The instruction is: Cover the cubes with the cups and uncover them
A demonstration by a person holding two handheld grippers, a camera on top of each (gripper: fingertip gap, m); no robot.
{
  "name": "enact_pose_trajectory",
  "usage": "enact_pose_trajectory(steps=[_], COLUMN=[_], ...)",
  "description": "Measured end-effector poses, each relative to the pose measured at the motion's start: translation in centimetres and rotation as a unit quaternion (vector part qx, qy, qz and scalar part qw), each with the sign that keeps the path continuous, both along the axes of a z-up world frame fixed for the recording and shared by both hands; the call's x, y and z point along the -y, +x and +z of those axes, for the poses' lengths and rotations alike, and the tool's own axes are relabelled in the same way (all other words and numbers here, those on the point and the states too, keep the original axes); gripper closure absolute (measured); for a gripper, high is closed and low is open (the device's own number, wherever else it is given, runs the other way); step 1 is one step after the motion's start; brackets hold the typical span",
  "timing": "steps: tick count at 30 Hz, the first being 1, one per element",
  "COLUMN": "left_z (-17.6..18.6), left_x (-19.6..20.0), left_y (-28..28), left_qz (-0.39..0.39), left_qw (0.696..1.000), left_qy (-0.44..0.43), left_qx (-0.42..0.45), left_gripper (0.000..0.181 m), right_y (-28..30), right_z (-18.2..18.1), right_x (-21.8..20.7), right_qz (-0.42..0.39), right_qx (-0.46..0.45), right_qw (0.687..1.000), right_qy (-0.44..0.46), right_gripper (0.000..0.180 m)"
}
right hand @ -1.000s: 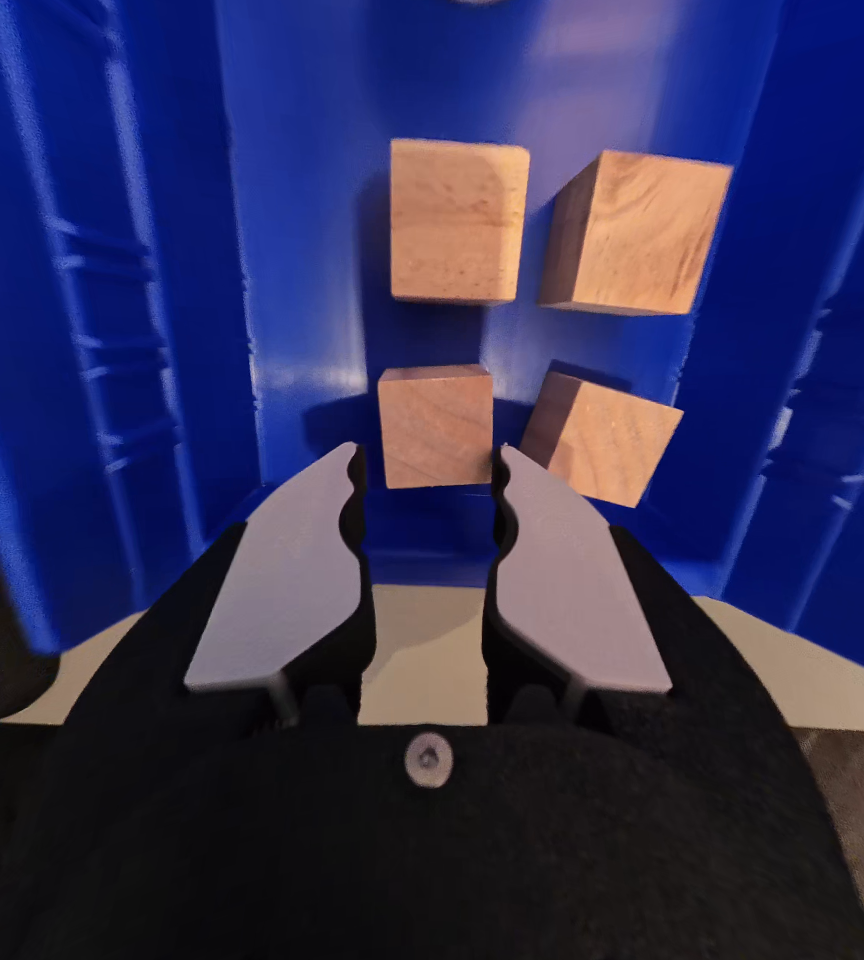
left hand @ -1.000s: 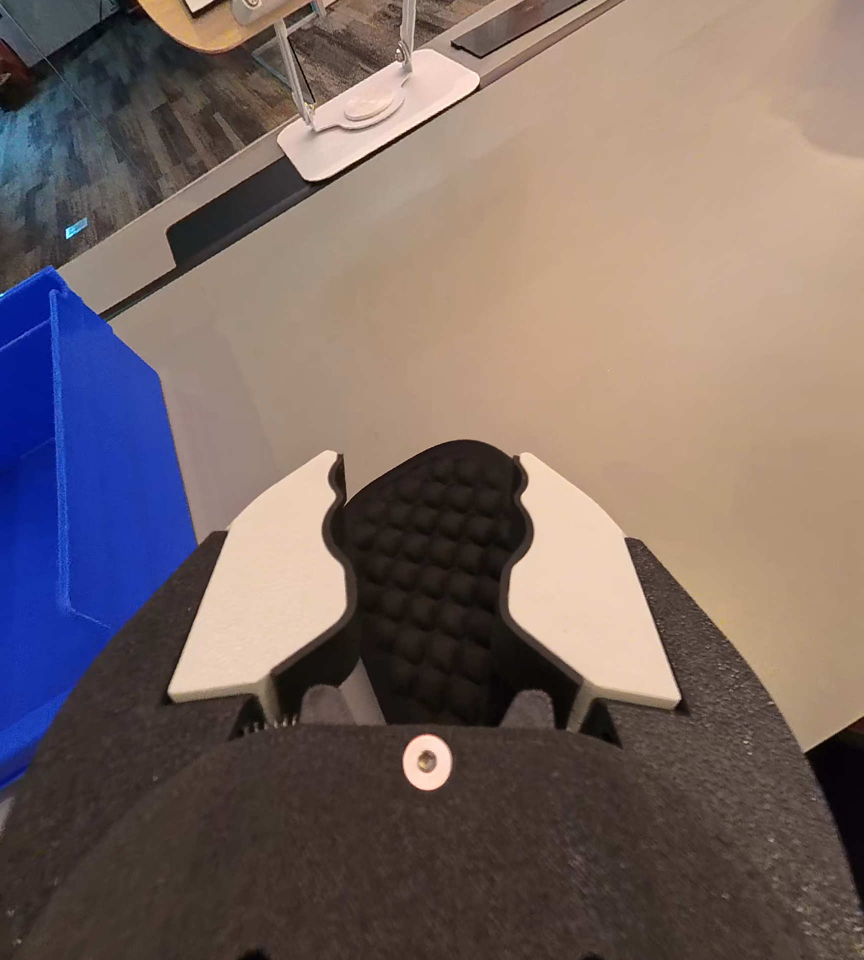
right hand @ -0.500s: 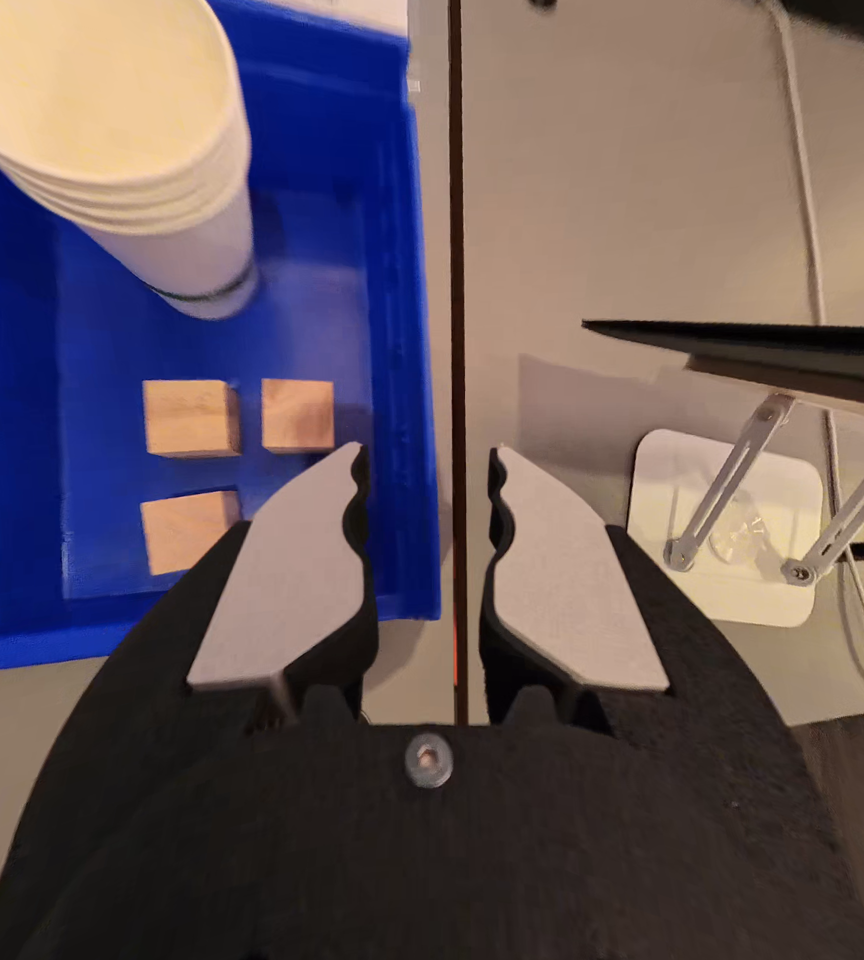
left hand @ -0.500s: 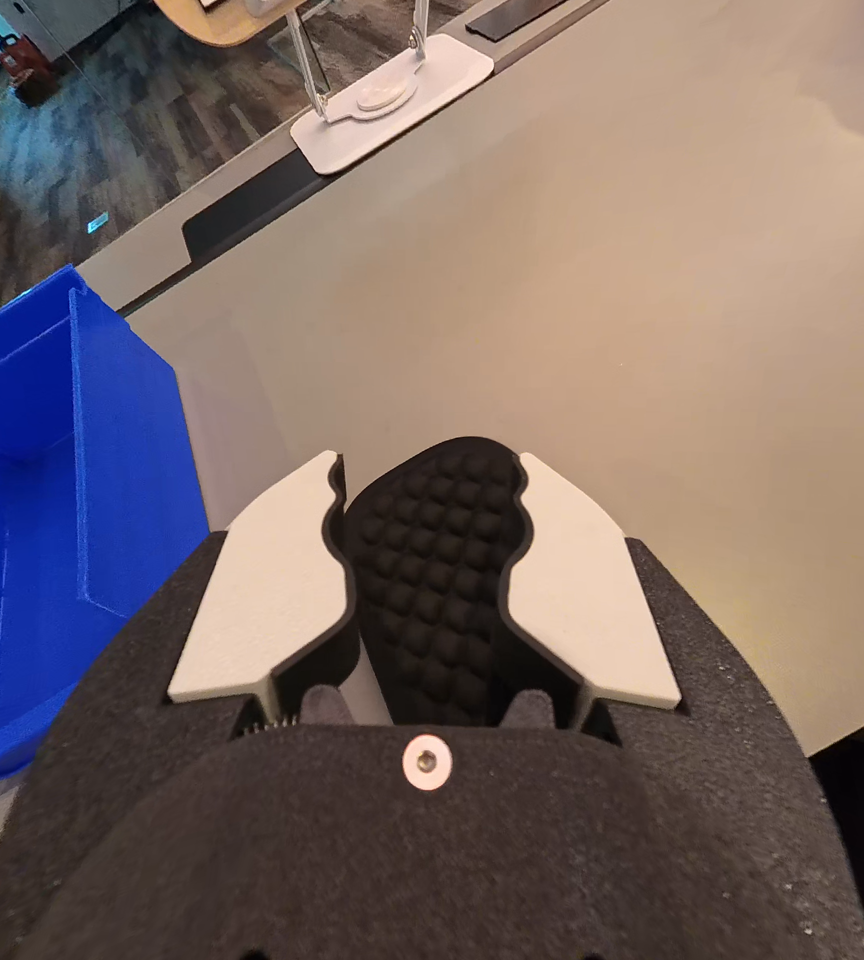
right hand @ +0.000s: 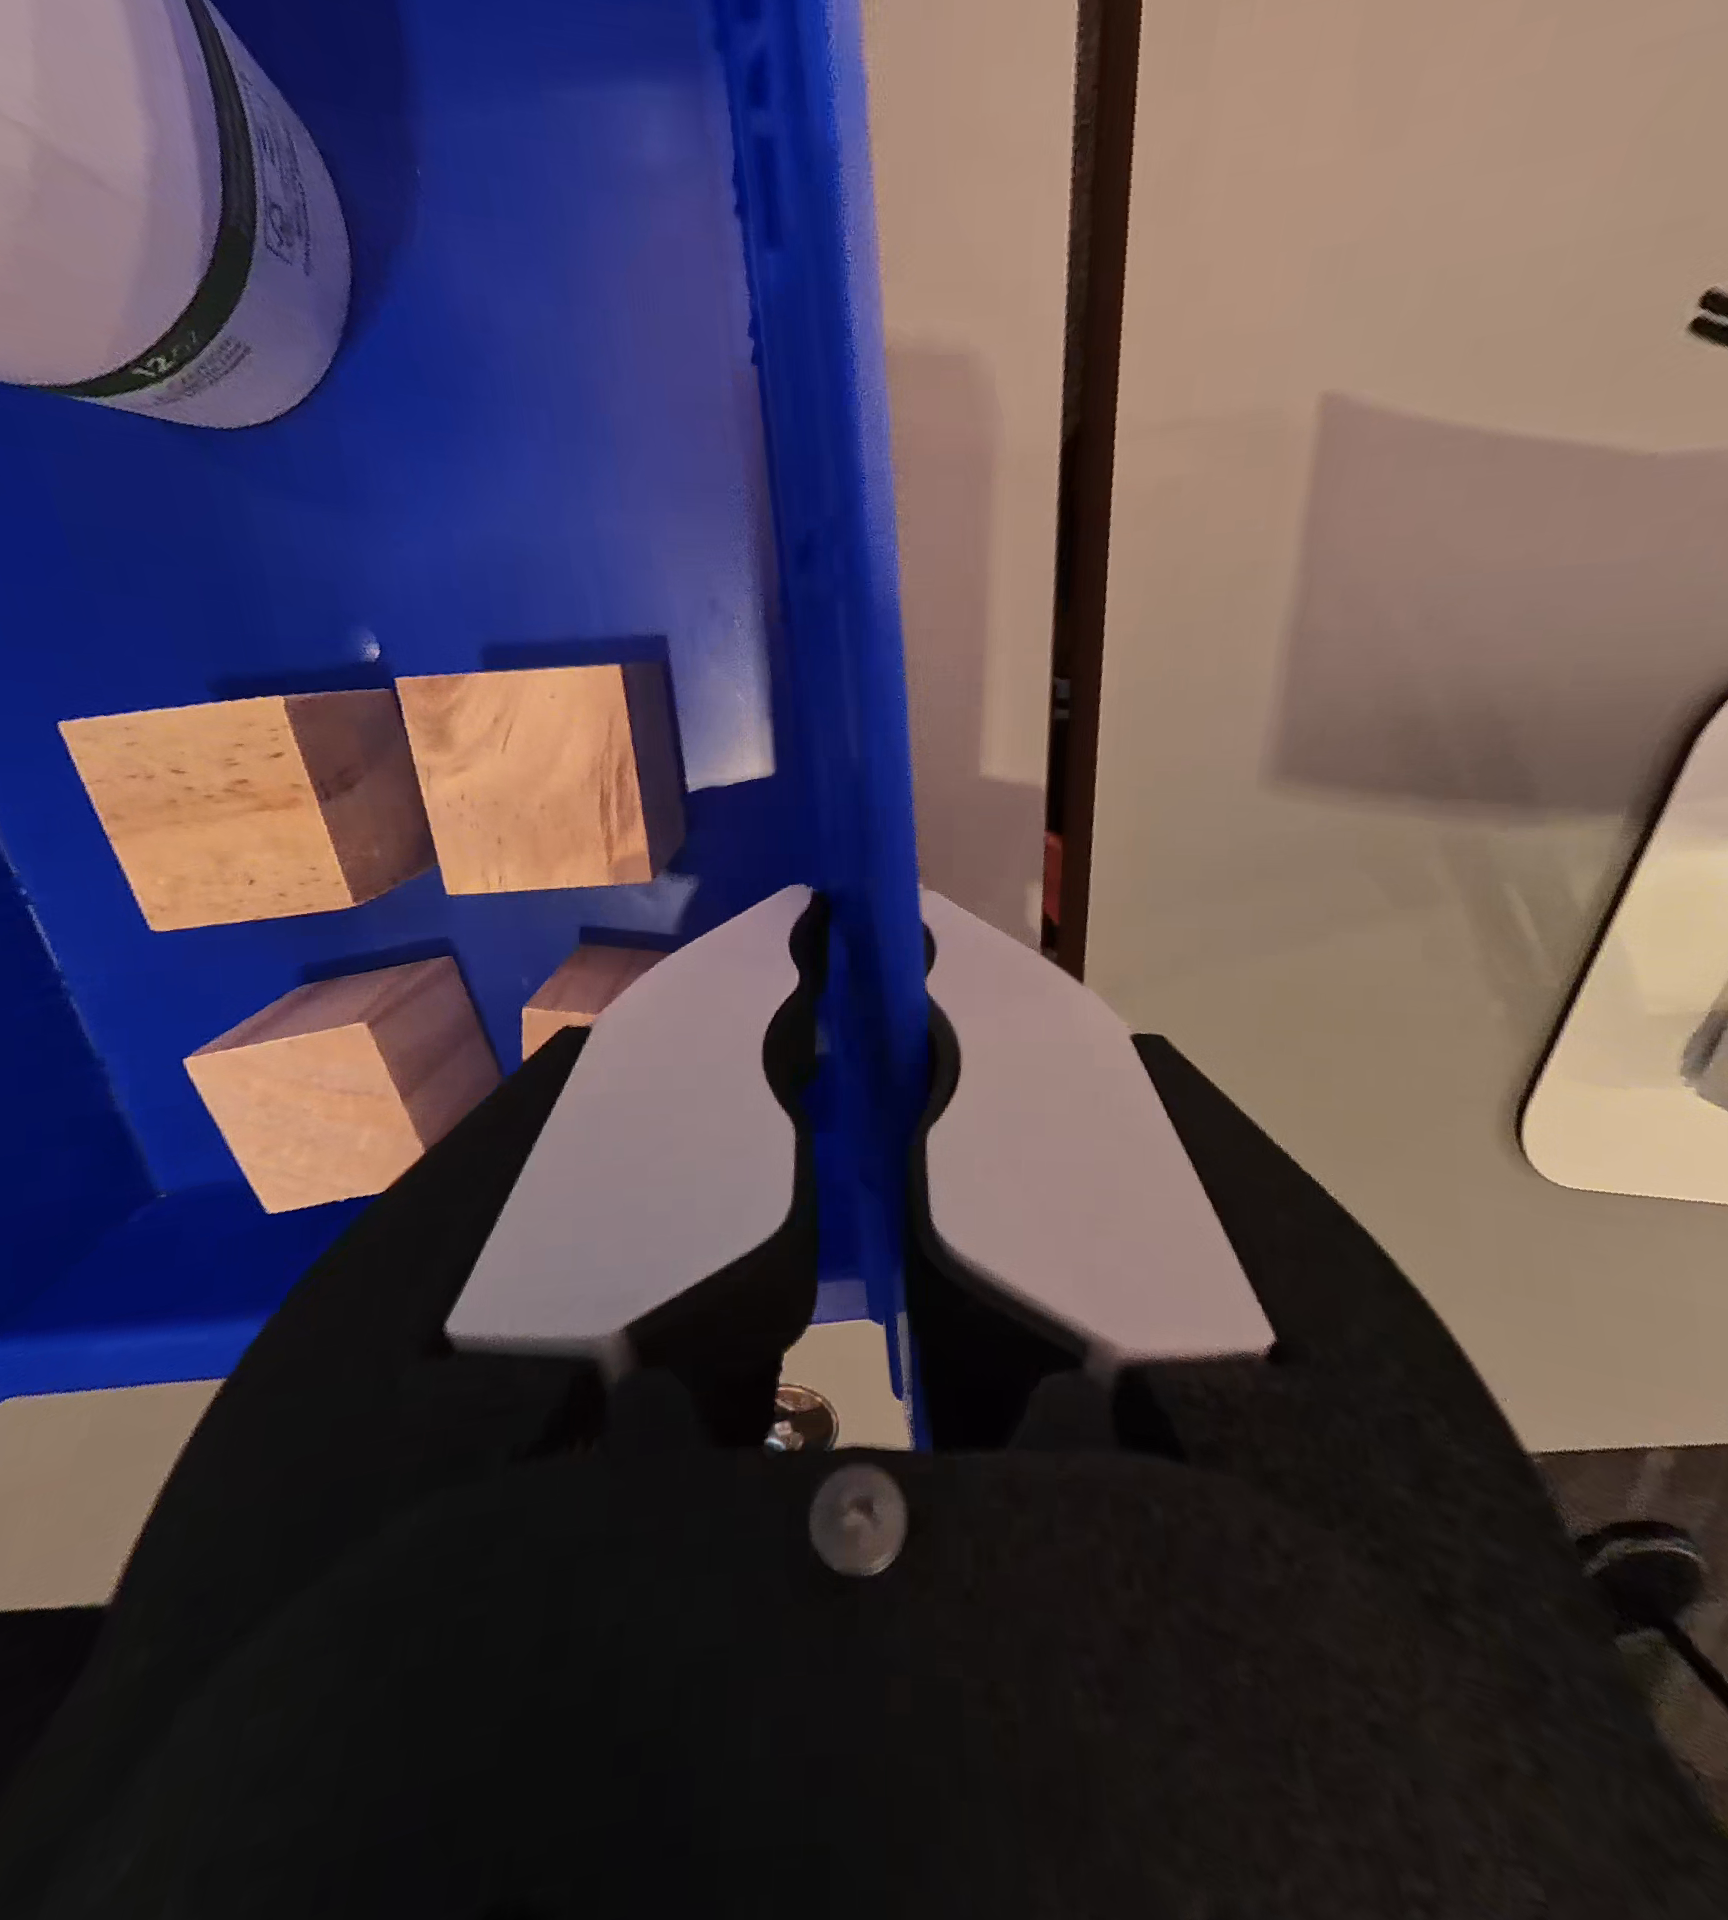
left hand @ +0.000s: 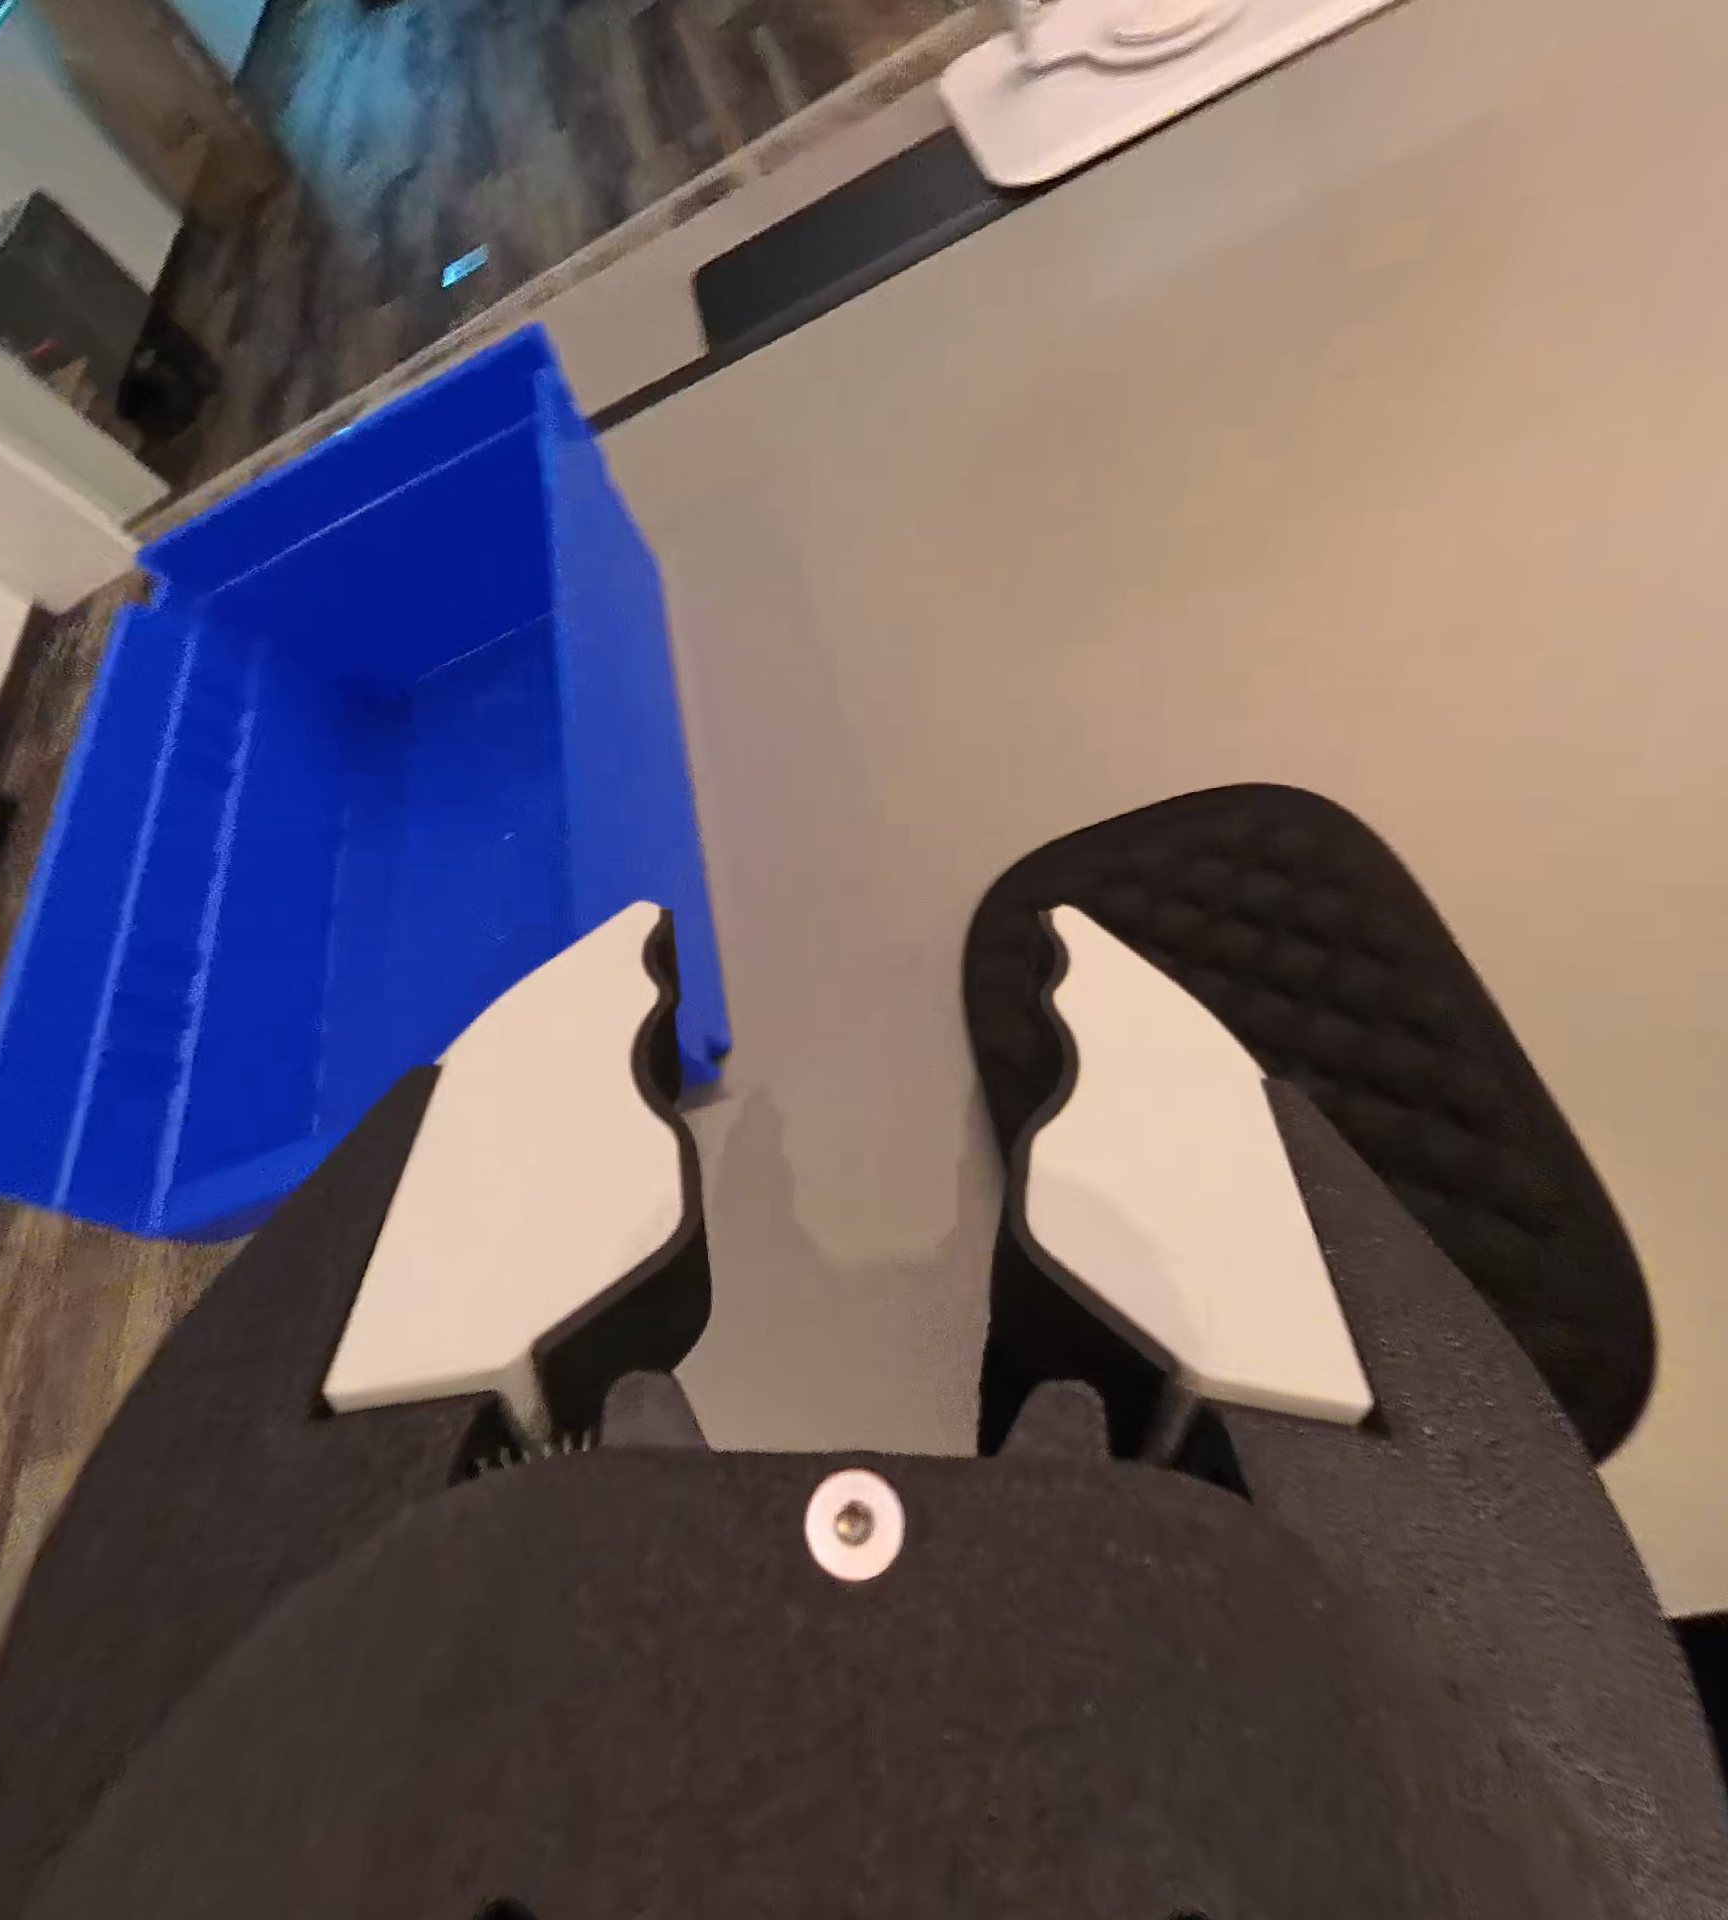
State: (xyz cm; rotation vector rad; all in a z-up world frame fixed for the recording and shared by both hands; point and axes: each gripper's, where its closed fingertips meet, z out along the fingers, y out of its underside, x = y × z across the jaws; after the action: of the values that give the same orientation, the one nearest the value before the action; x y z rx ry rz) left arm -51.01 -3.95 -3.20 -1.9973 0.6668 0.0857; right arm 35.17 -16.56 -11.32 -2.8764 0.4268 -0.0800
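In the right wrist view, several wooden cubes [right hand: 226, 810] [right hand: 538, 779] [right hand: 340, 1081] lie on the floor of a blue bin [right hand: 818, 520]. A stack of white paper cups [right hand: 91, 187] stands in it at the far left. My right gripper [right hand: 865, 899] is shut on the bin's right wall, one finger inside and one outside. My left gripper [left hand: 852, 920] is open and empty above the beige table. A blue bin [left hand: 372, 831] lies to its left, with no cubes or cups showing inside. I cannot tell whether it is the same bin.
A black dimpled pad [left hand: 1359, 1039] lies on the table behind my left gripper's right finger. A white stand base sits at the far table edge [left hand: 1099, 94] and shows at the right in the right wrist view [right hand: 1691, 987]. A dark seam [right hand: 1088, 520] runs beside the bin.
My right gripper came out from over the cubes, moved to the bin's right wall and closed on it. The left wrist view swung left, so the black pad now sits right of the fingers.
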Motion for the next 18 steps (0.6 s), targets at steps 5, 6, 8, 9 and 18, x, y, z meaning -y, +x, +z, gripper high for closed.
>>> enact_pose_trajectory(steps=[5,6,8,9,18], left_z=[0.0,-0.4,-1.0,-1.2,-4.5], left_x=[-1.4,-1.8,-2.9,-3.4,-7.9], left_y=[-3.7,-4.1,-4.5,-4.5,-4.3], left_qz=[0.076,0.083,0.092,0.094,0.119], left_qw=[0.996,0.995,0.993,0.992,0.973], left_qy=[-0.028,-0.036,-0.05,-0.055,-0.117], left_qx=[0.026,0.028,0.05,0.069,0.162], left_gripper=[0.099,0.098,0.098,0.098,0.133], right_y=[-0.3,-0.5,-0.8,-0.9,-1.4], right_z=[-0.8,-0.8,-0.8,-0.8,-0.8], right_x=[0.5,0.5,0.3,0.3,0.5], right_qz=[0.004,-0.001,-0.012,-0.009,-0.002], right_qx=[-0.019,-0.032,-0.062,-0.063,-0.062], right_qw=[0.999,0.999,0.998,0.998,0.998], right_qy=[-0.039,-0.035,-0.02,-0.015,-0.007], right_gripper=[0.168,0.17,0.173,0.173,0.174])
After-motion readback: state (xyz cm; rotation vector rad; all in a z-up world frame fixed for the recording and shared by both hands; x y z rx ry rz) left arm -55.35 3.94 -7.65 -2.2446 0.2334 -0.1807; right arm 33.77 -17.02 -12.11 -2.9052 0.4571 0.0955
